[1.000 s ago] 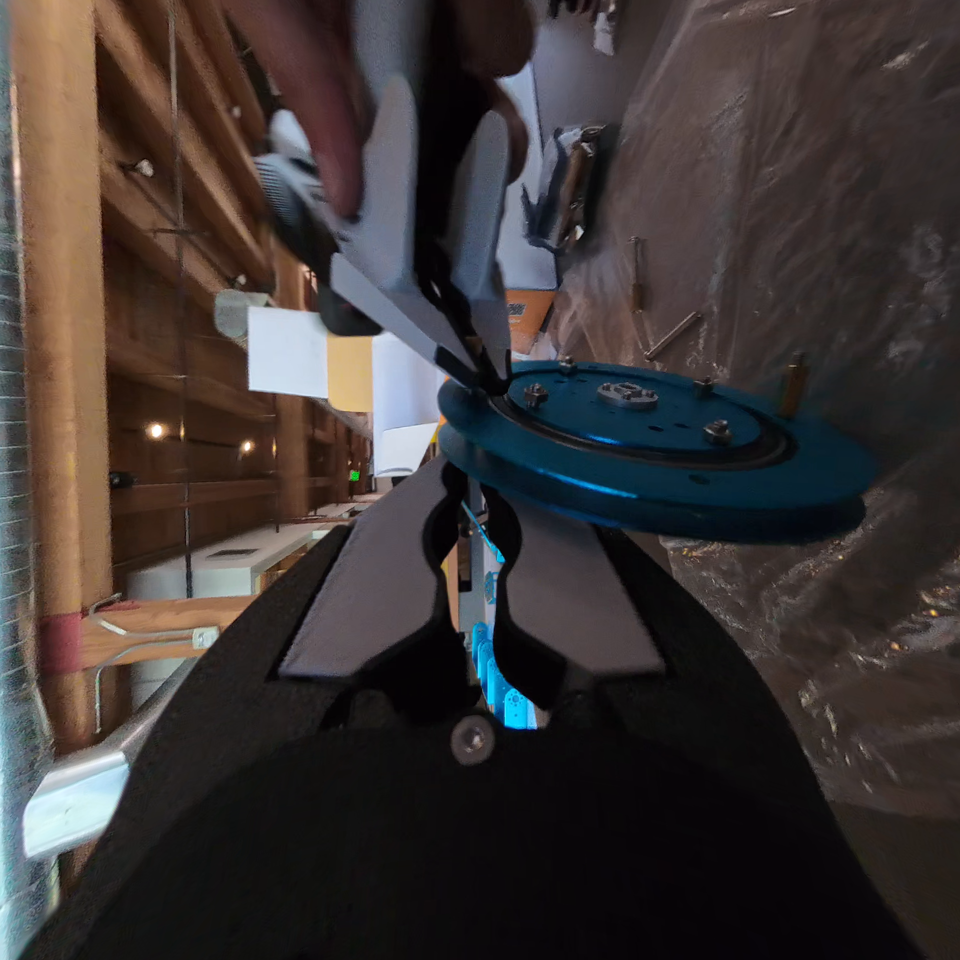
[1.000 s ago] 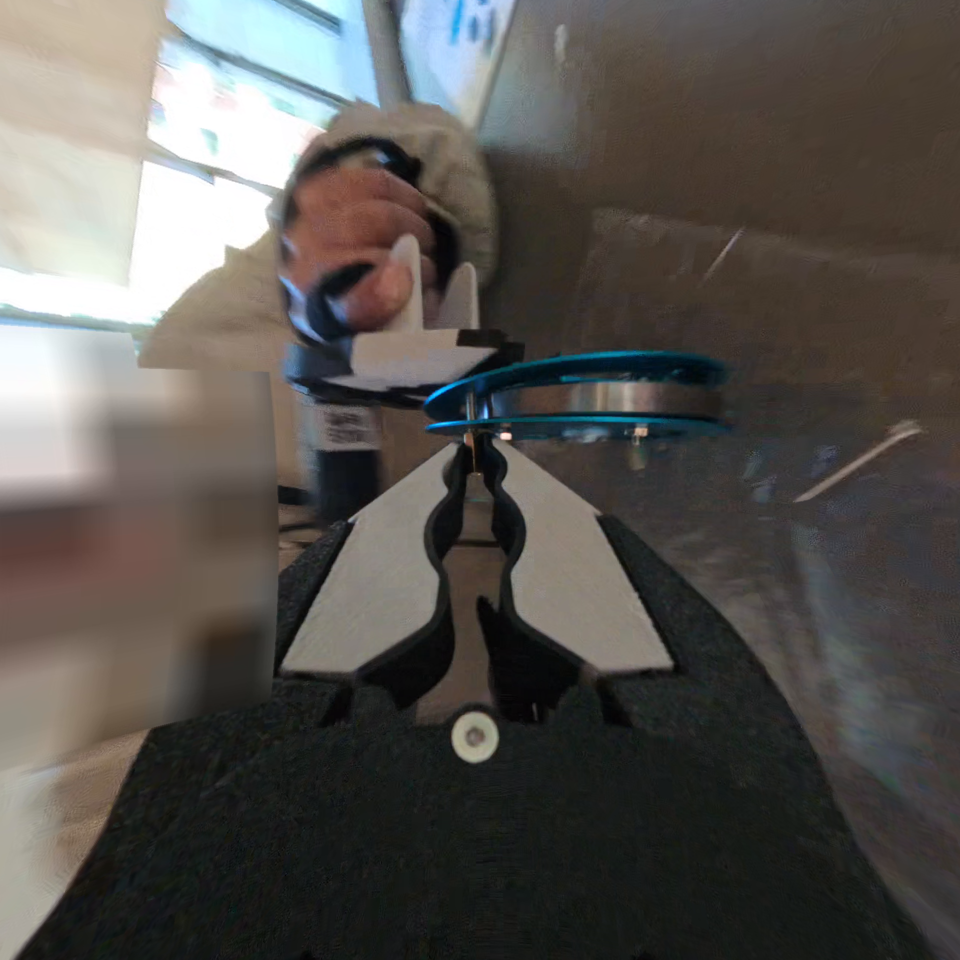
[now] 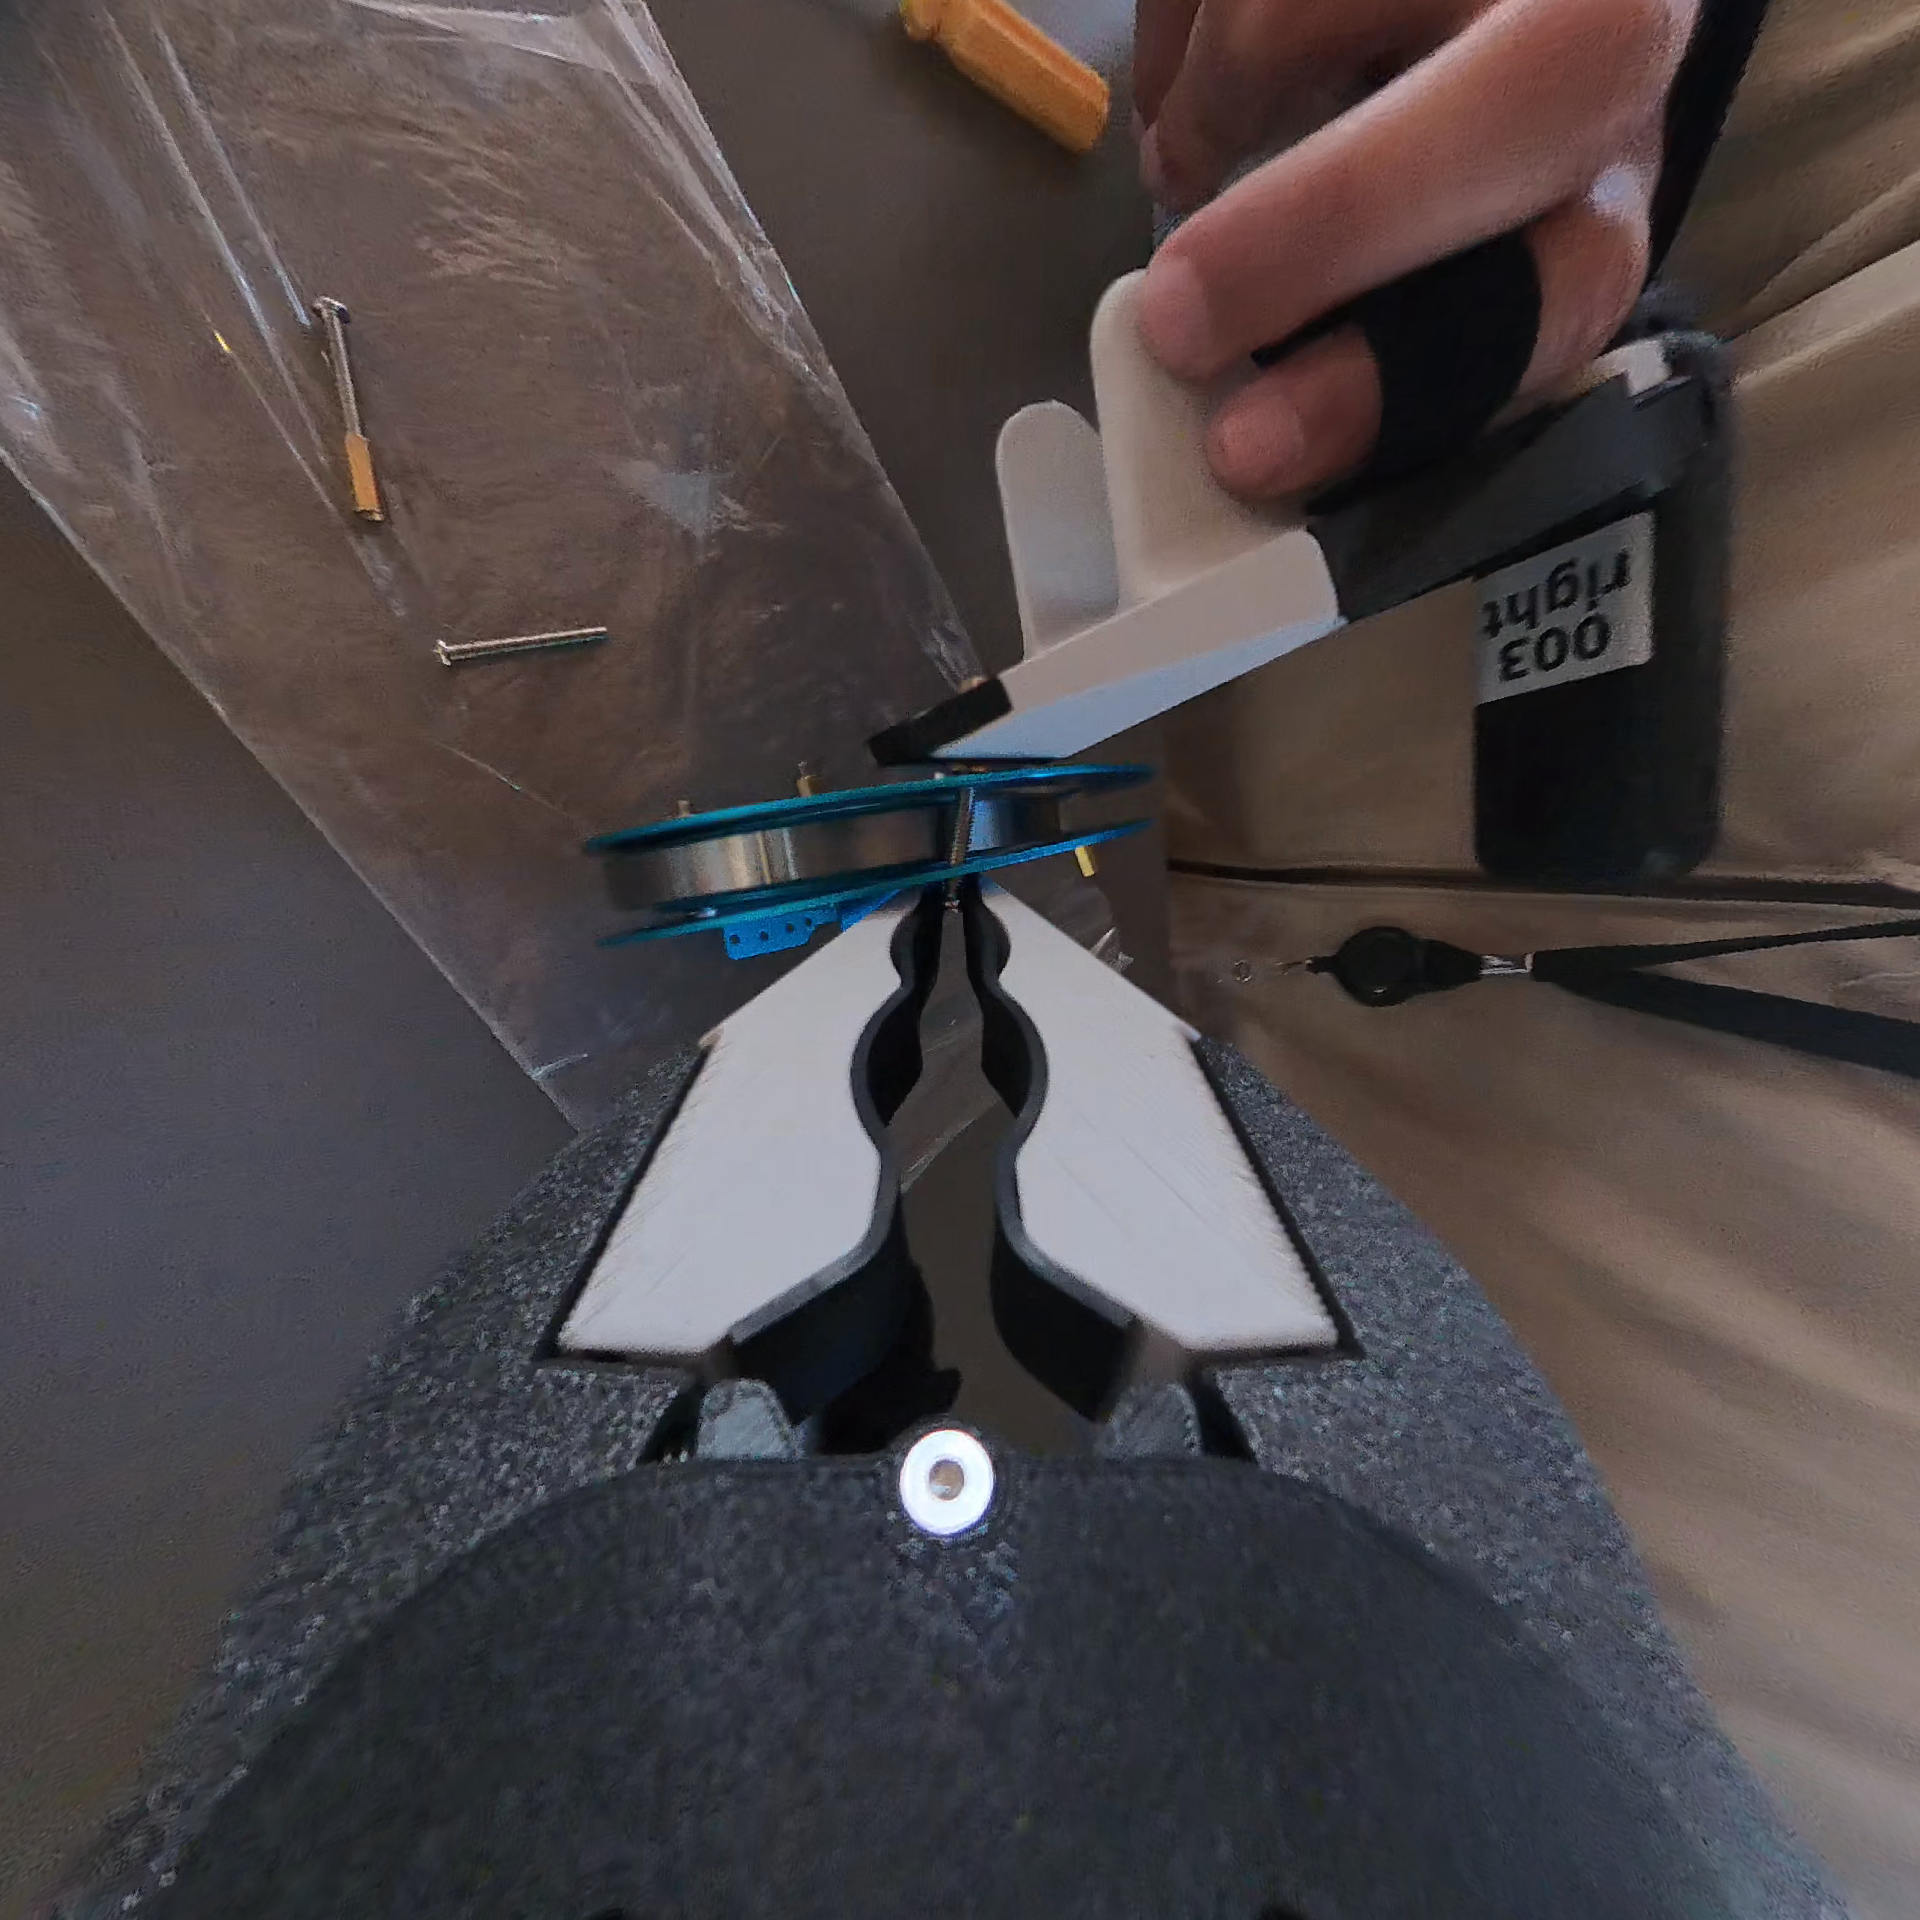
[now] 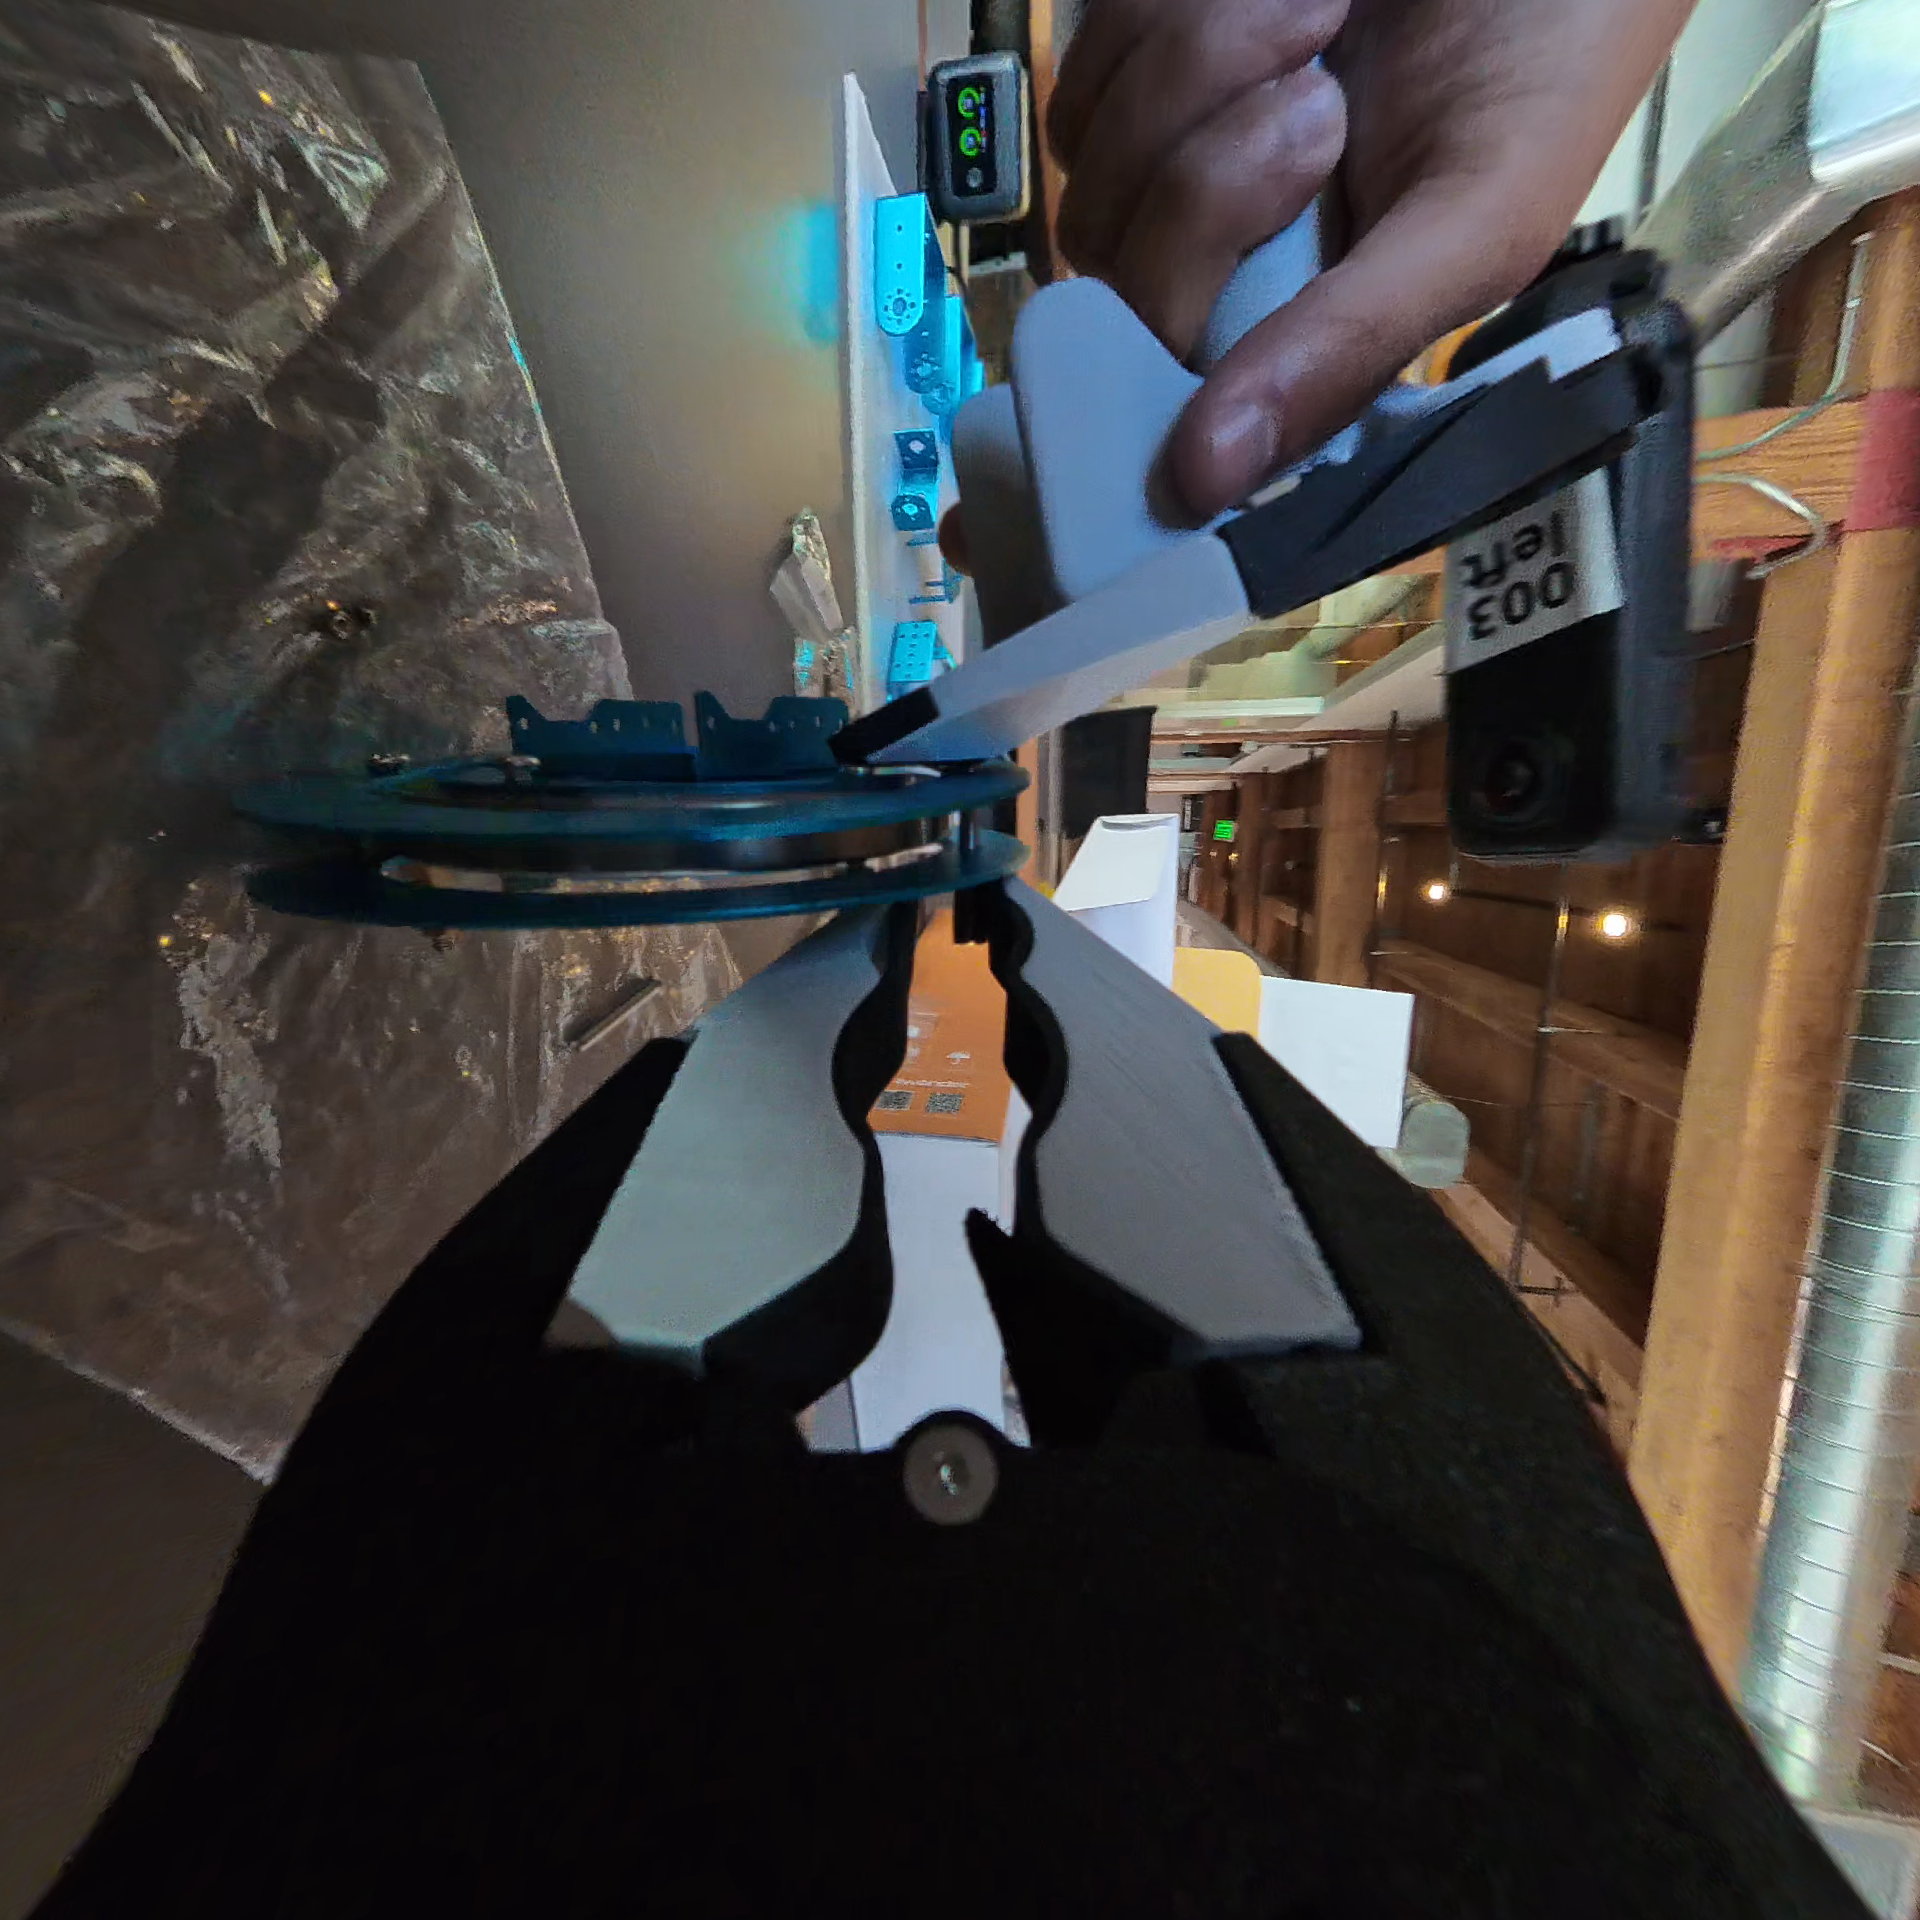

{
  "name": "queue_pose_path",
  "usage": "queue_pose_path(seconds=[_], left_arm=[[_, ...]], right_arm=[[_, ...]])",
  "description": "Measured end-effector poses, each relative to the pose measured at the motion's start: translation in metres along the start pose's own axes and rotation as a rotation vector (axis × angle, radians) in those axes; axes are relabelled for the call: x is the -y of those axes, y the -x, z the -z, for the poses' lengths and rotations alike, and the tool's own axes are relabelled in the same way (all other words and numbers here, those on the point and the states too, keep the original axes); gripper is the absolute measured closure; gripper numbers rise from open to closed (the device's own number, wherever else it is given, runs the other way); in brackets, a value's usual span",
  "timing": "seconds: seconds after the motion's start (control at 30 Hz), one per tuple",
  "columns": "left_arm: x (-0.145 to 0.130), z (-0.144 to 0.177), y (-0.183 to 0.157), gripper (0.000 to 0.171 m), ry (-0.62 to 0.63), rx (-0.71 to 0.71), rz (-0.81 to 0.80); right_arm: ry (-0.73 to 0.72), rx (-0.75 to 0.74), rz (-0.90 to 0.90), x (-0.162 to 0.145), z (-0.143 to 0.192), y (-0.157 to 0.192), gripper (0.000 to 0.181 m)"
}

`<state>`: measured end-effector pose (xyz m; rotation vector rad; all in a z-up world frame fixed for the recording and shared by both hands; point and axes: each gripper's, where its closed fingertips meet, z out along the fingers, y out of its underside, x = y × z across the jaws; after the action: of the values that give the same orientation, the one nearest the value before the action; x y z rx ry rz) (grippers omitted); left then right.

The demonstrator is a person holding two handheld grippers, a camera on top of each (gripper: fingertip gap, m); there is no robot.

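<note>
A blue double-disc assembly (image 3: 831, 836) with a silver ring between its plates hangs edge-on above a plastic sheet. My left gripper (image 3: 948, 906) is shut on the lower end of a thin screw (image 3: 961, 831) that runs through the rim of both discs. My right gripper (image 3: 914, 740) comes in from the upper right and pinches the same spot from the other face. In the right wrist view the disc assembly (image 4: 623, 821) carries blue brackets (image 4: 675, 732). There the right gripper (image 4: 968, 914) is shut on a small fastener under the rim, and the left gripper (image 4: 883, 732) presses on the far face.
A crinkled clear plastic sheet (image 3: 499, 364) holds a loose screw (image 3: 520, 644) and a screw with a brass standoff (image 3: 348, 416). An orange handle (image 3: 1013, 62) lies beyond. A person's beige clothing (image 3: 1558, 1143) fills the right. A white board with blue parts (image 4: 914, 468) stands behind. My two grippers' fingertips are within a few centimetres of each other. From either gripper's tips it is about 25 cm to the orange handle (image 3: 1013, 62).
Both grippers and the disc assembly have turned together; the left view now sees the discs edge-on instead of their face. Both grippers stay shut at the rim.
</note>
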<state>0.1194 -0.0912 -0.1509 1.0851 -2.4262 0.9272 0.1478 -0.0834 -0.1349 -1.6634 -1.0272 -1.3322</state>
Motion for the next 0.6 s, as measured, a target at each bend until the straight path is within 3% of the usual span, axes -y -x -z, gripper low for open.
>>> queue_pose_path(seconds=[0.1,0.13,0.23,0.33,0.5,0.6], left_arm=[[0.000,0.001,0.002,0.169,-0.009,-0.010,0.007],[0.001,0.001,0.003,0.169,-0.007,0.010,-0.005],[0.003,0.003,0.011,0.170,0.015,0.196,-0.174],[0.003,0.002,0.013,0.170,0.056,0.485,-0.408],[0.014,0.009,0.025,0.170,0.065,1.102,-0.746],[0.024,0.019,0.024,0.171,0.049,1.501,-0.975]], right_arm=[[0.006,-0.011,-0.015,-0.001,-0.001,0.000,0.169],[0.012,-0.025,-0.025,-0.002,-0.002,-0.004,0.176],[0.028,0.098,-0.127,-0.006,-0.006,-0.002,0.177],[-0.017,0.524,-0.481,-0.001,0.002,0.005,0.178],[-0.054,1.166,-1.028,0.003,0.014,0.012,0.178],[0.037,1.702,-1.583,0.007,0.022,0.008,0.178]])
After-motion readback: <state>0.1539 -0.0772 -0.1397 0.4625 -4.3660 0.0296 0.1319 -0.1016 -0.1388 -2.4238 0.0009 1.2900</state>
